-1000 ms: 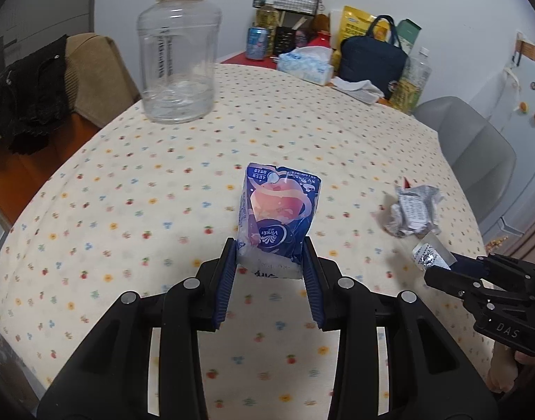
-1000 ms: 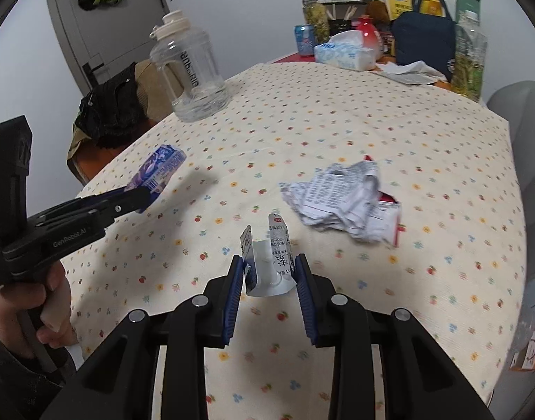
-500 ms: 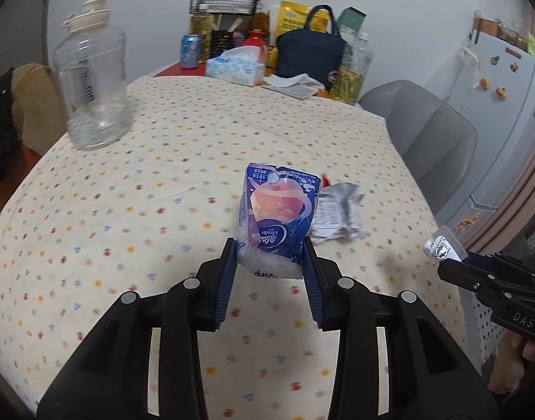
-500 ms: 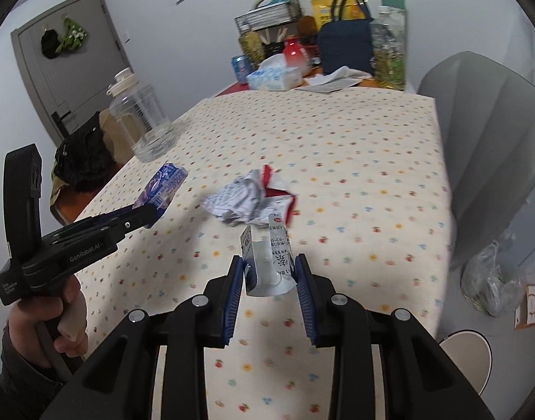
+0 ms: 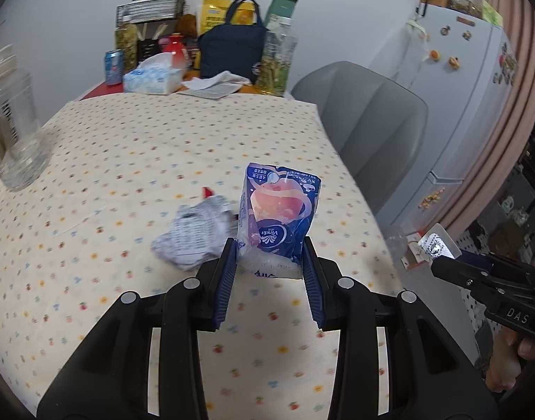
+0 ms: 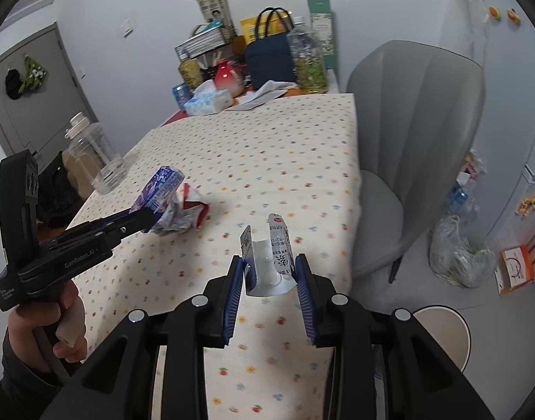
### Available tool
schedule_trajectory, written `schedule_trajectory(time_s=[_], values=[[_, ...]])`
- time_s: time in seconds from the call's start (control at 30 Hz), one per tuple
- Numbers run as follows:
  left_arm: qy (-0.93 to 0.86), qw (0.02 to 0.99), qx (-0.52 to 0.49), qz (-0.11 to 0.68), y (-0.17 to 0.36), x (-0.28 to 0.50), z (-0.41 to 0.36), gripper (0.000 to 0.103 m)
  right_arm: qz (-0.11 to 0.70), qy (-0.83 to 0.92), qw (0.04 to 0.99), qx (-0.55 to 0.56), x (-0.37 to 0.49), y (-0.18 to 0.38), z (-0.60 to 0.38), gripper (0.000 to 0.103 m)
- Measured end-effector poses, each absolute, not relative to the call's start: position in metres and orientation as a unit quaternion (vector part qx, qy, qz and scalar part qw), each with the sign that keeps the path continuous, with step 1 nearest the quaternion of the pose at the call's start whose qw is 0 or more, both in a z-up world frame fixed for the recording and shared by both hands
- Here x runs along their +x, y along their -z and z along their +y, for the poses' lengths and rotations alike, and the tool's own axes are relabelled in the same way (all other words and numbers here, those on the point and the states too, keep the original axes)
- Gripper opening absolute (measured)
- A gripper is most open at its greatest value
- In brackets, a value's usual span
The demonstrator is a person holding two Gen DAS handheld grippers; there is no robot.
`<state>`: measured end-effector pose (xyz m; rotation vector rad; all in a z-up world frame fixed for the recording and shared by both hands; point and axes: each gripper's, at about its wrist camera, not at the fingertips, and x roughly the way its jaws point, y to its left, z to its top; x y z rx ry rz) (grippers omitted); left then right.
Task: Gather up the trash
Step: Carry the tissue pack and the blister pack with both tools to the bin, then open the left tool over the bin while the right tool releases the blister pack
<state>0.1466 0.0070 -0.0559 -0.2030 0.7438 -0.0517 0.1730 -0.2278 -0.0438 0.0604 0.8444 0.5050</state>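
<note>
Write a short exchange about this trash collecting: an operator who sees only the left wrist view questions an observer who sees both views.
Operator: My left gripper holds the blue tissue pack. What is the right gripper gripping?
Observer: The right gripper is shut on a torn white wrapper, which is open at the top.
Operator: My view barely shows the floor. Is anything there?
Observer: A crumpled clear plastic bag sits on the floor to the right of the grey chair.

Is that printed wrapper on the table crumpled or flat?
Crumpled: the printed wrapper lies bunched and creased on the tablecloth, red edge sticking out.
</note>
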Motion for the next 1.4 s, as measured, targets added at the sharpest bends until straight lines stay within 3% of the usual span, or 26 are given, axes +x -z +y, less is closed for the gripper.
schedule_trajectory(time_s=[0.83, 0.87, 0.97, 1.4], values=[[0.179, 0.9, -0.04, 0.396, 0.066, 0.205, -0.152, 0.037, 0.421, -0.024, 0.9, 0.11, 0.175, 0.093, -0.411, 0.036], [0.183, 0.898, -0.038, 0.398, 0.067, 0.207, -0.157, 0.037, 0.421, -0.016, 0.9, 0.108, 0.176, 0.095, -0.415, 0.037], [0.193, 0.895, -0.032, 0.401, 0.067, 0.211, -0.171, 0.037, 0.422, 0.014, 0.9, 0.106, 0.179, 0.101, -0.43, 0.056], [0.232, 0.881, -0.002, 0.411, 0.069, 0.216, -0.225, 0.037, 0.413, 0.046, 0.897, 0.147, 0.152, 0.108, -0.478, 0.069]])
